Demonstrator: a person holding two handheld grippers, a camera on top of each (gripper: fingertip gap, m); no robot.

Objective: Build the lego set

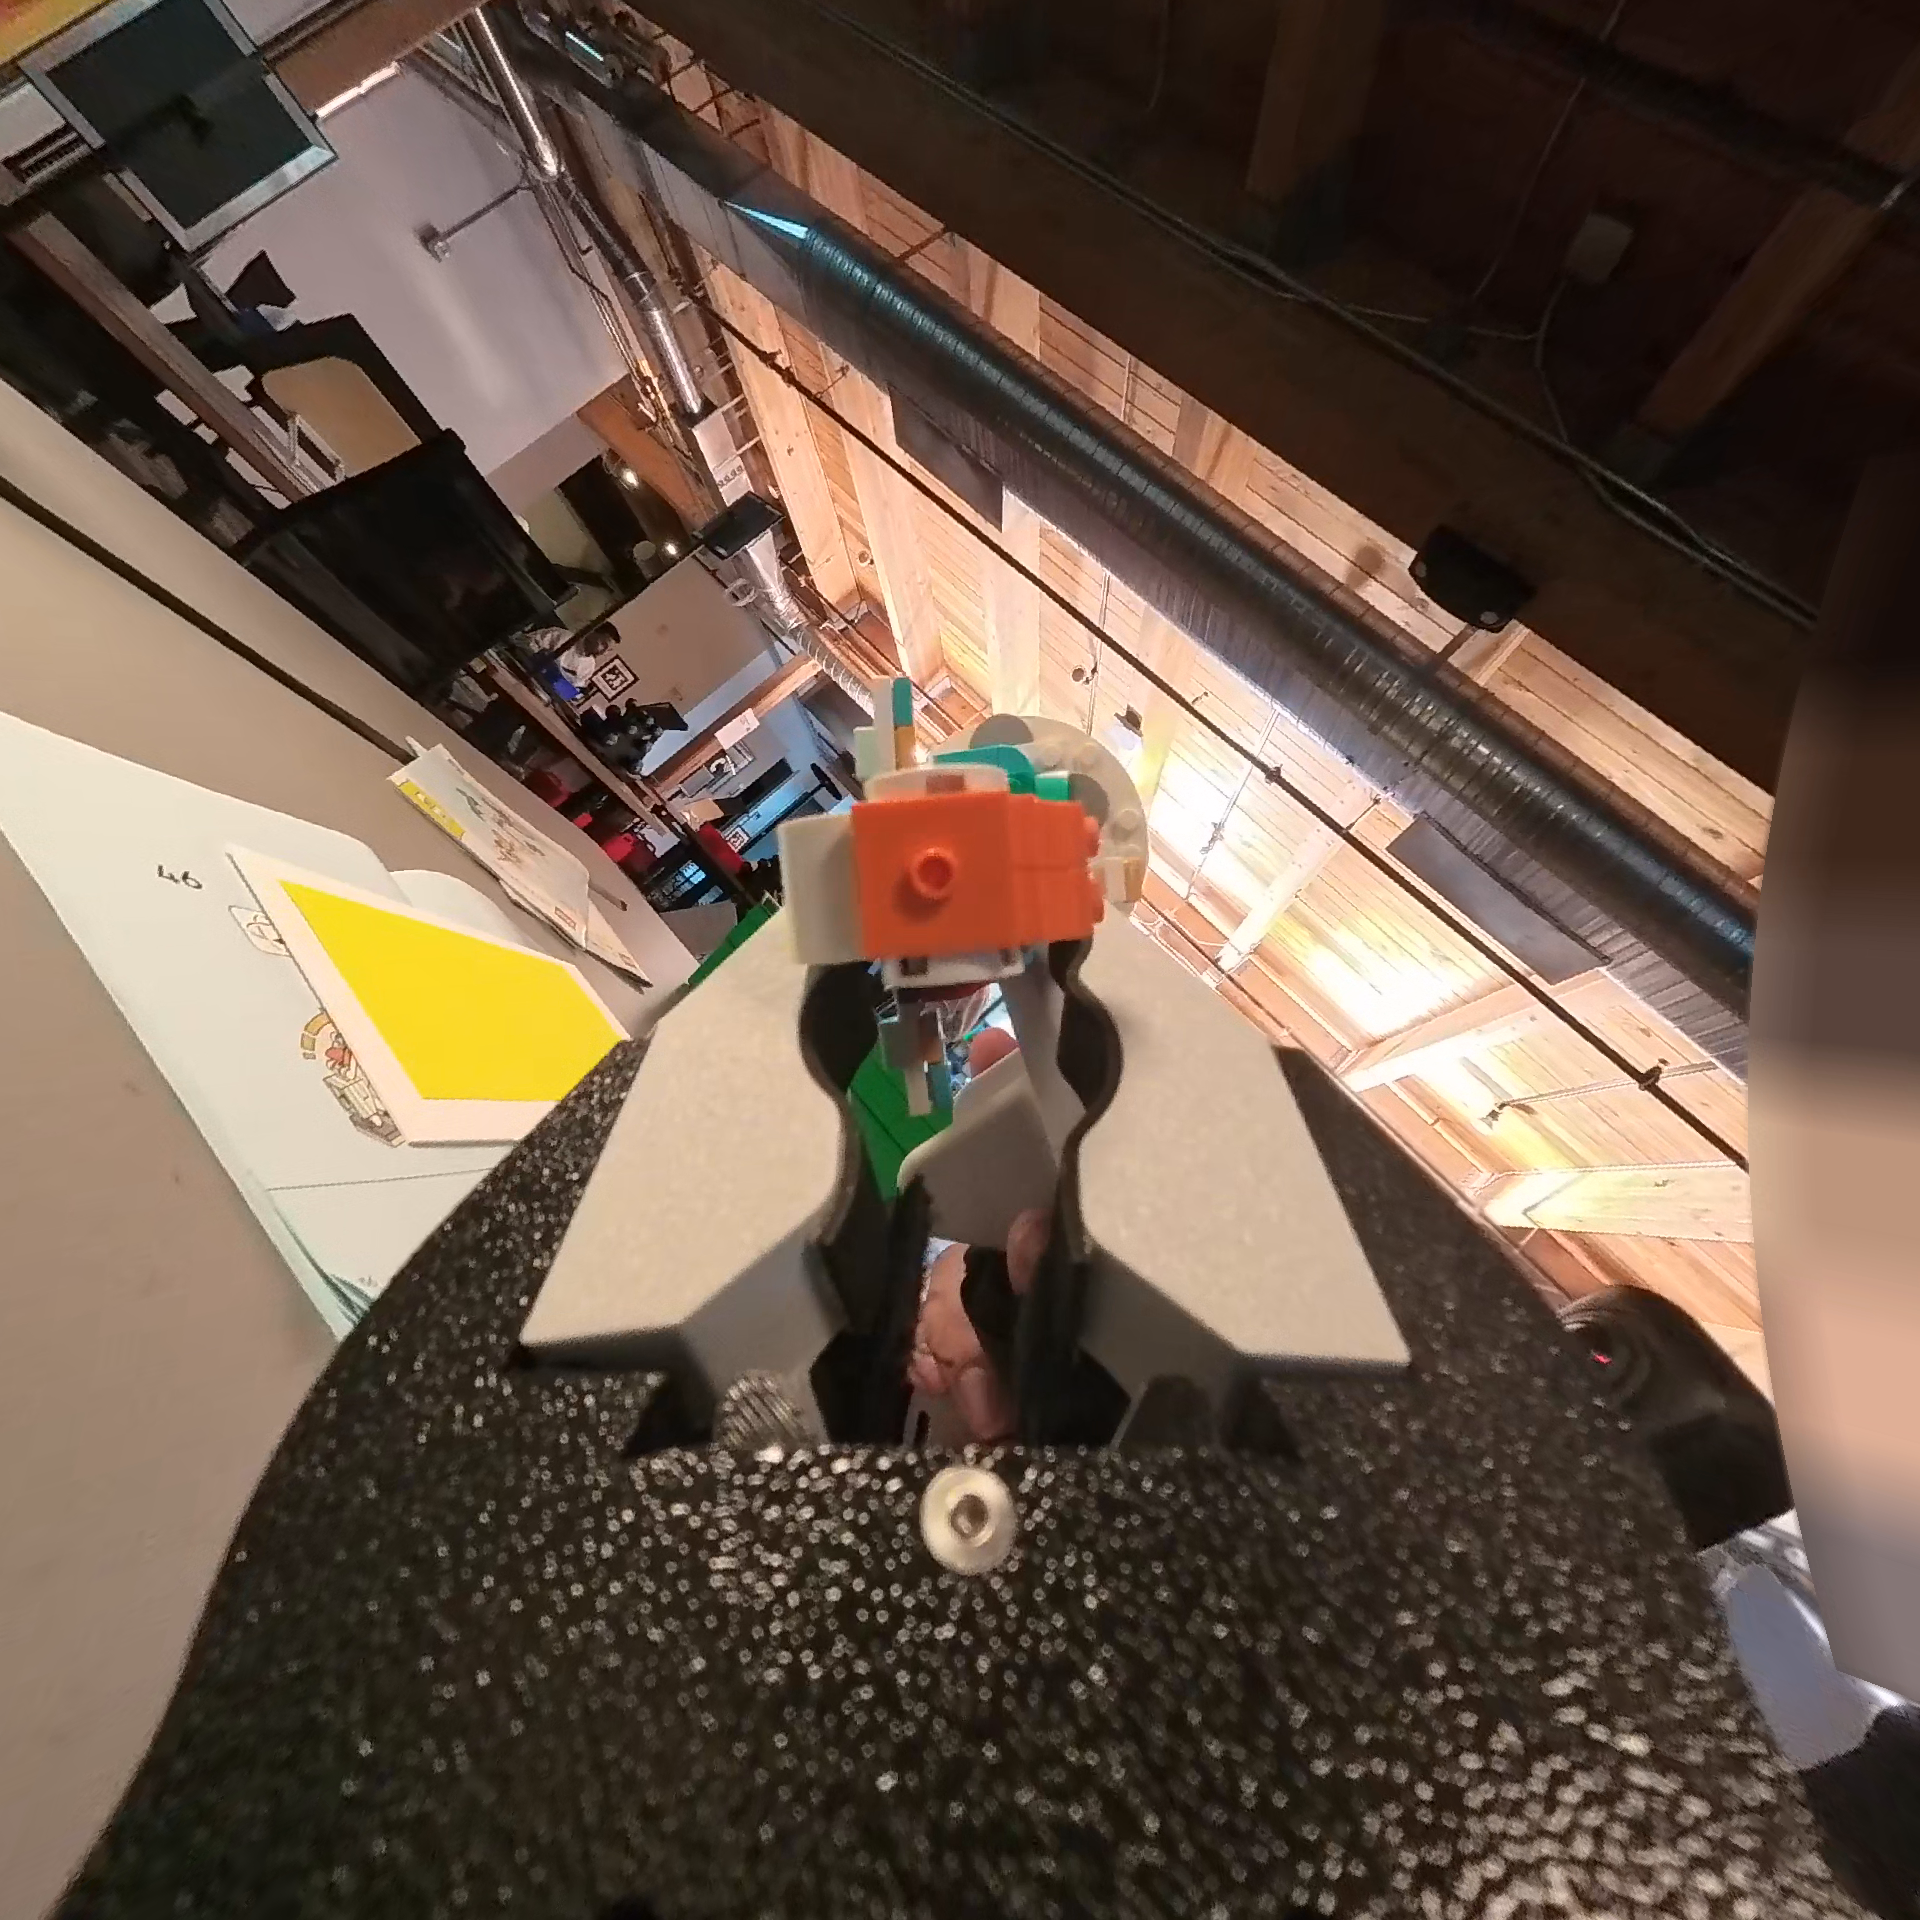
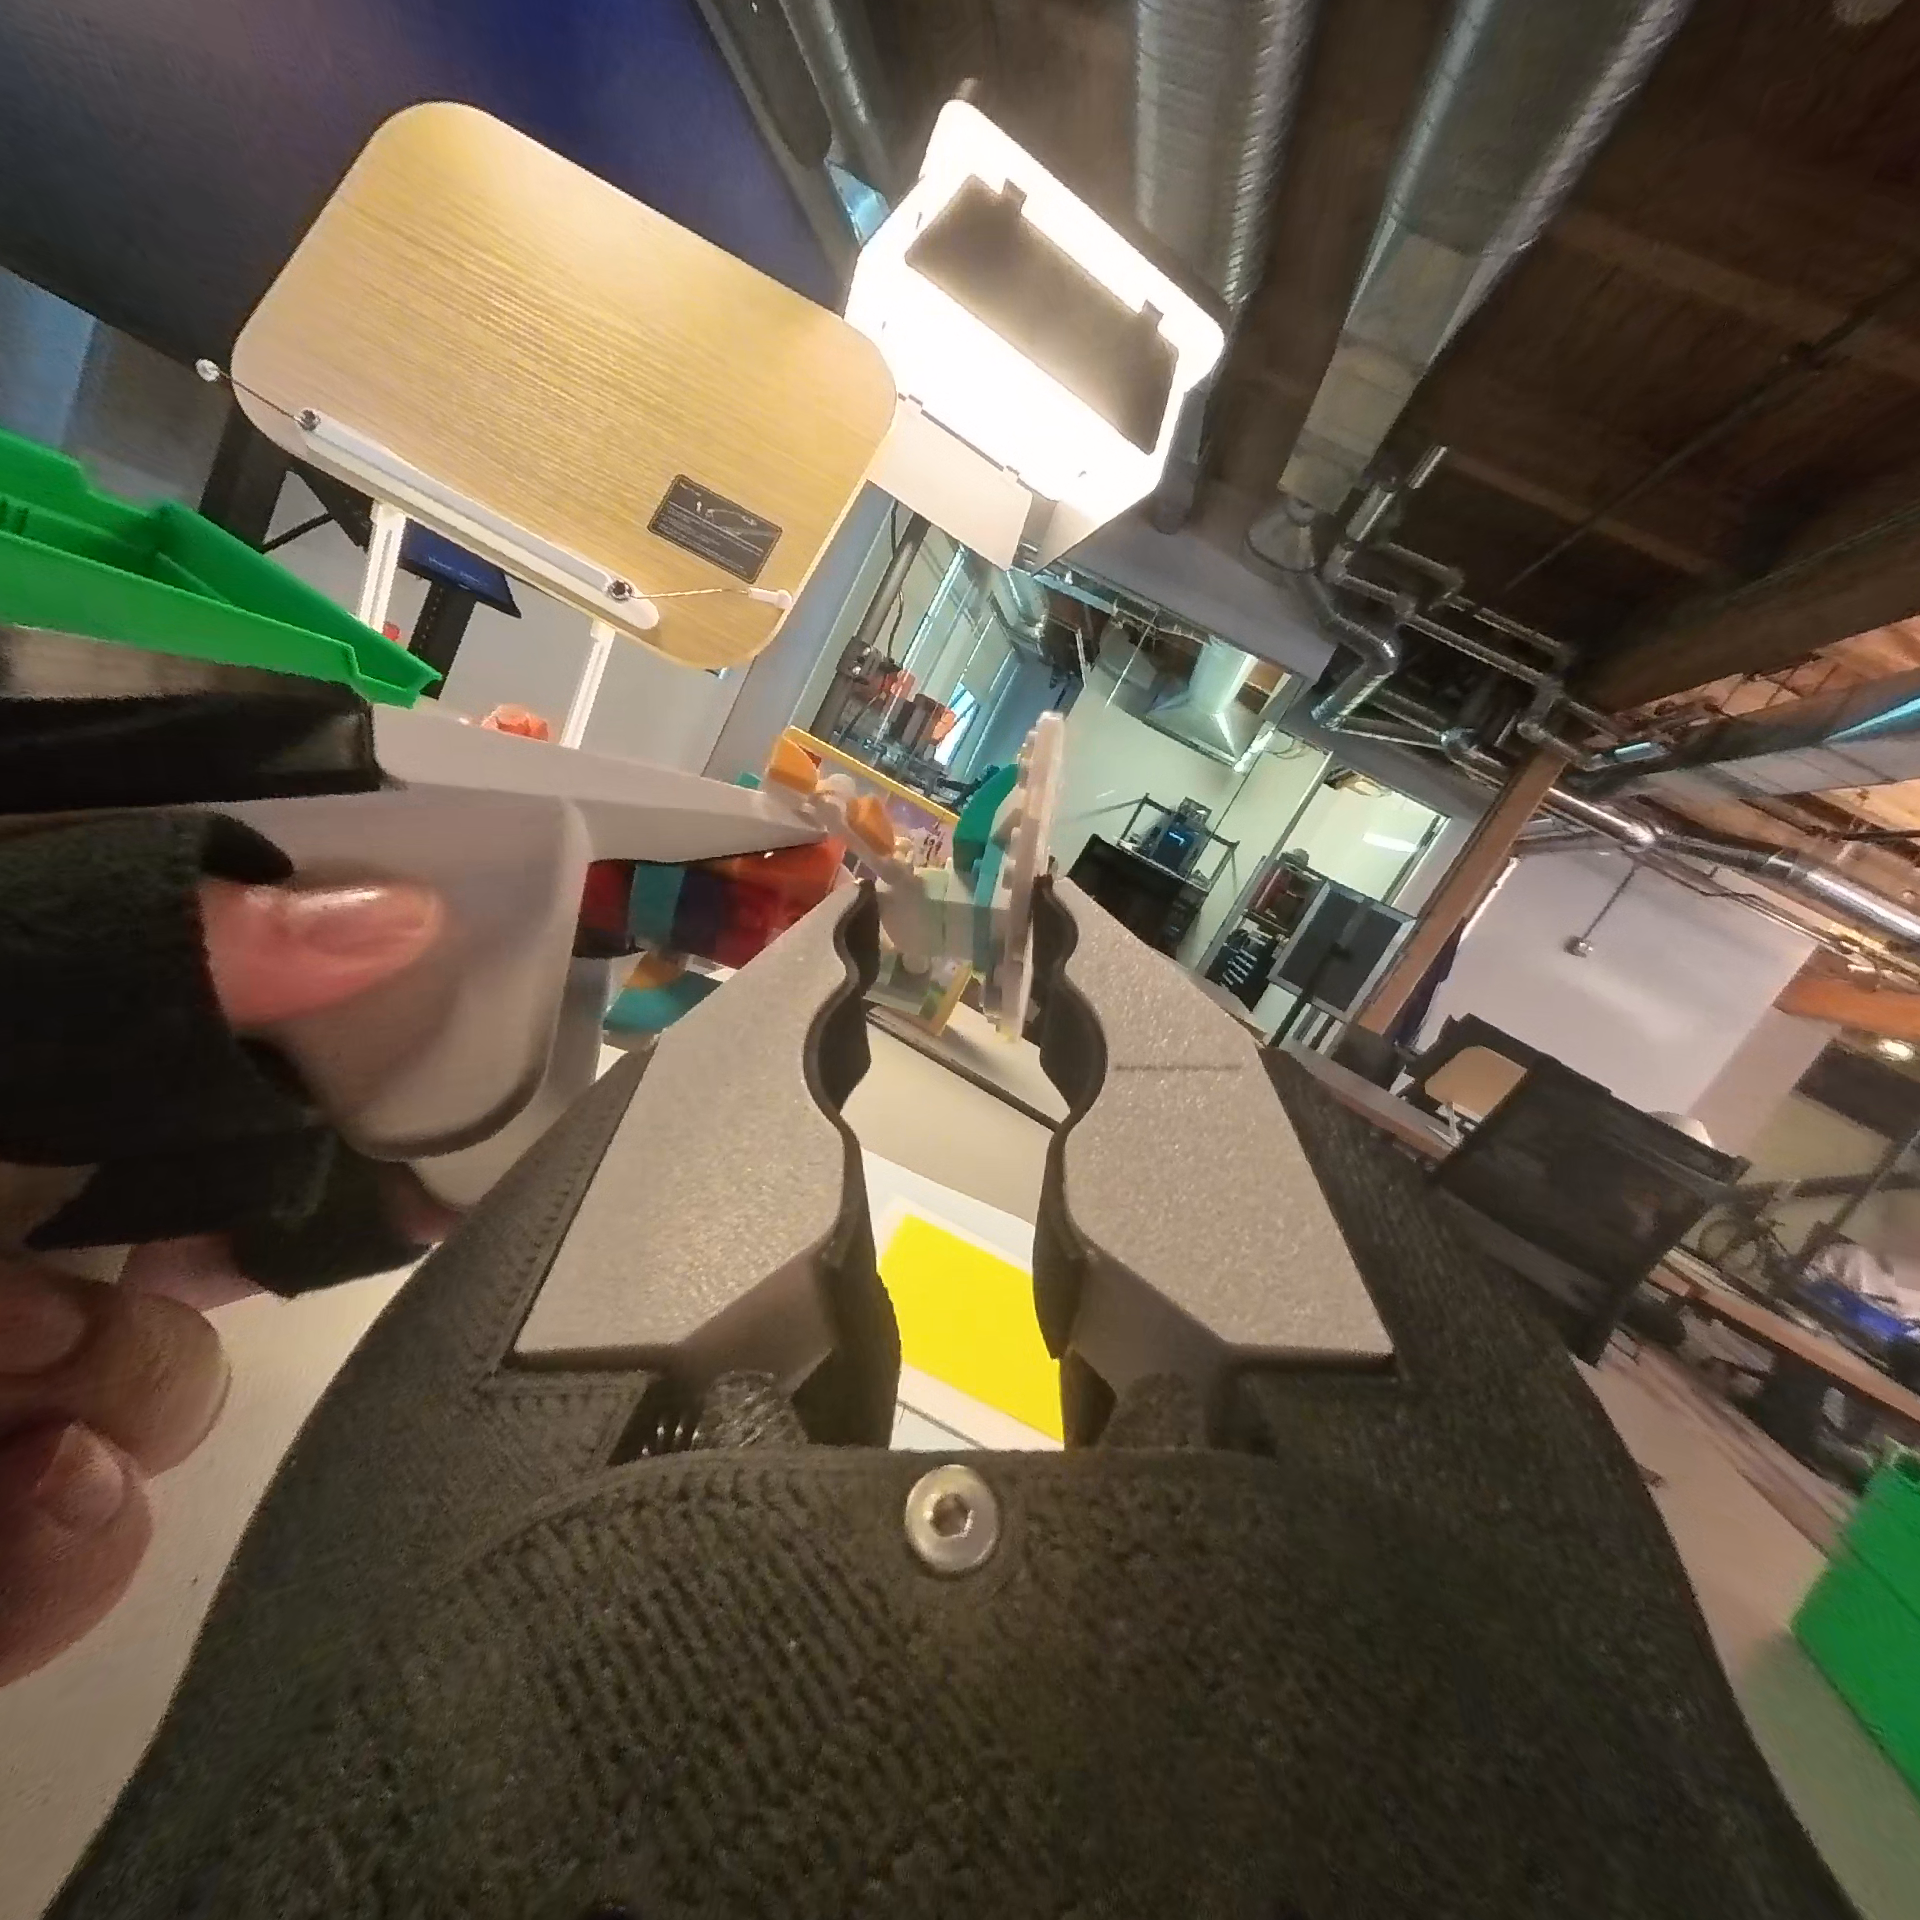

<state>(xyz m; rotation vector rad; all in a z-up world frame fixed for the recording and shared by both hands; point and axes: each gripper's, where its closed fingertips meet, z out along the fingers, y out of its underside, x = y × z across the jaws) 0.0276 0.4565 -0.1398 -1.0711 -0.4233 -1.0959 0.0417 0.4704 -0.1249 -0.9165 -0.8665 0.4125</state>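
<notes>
Orange-faced, studded lego model (image 1: pixel 961 883) sits clamped between both ridged grey tongs (image 1: pixel 940 951).

Left gripper (image 1: pixel 940 961): tilted steeply upward, grey fingers clamped on a small brick assembly (image 1: pixel 956 862) at the tips.
Right gripper (image 2: pixel 948 904): also angled upward, jaws narrowly parted around the round plate end of that assembly, contact unclear.
Left hand (image 2: pixel 208 1029): in a black fingerless glove, bare fingertips wrapped round the left gripper's body.
</notes>
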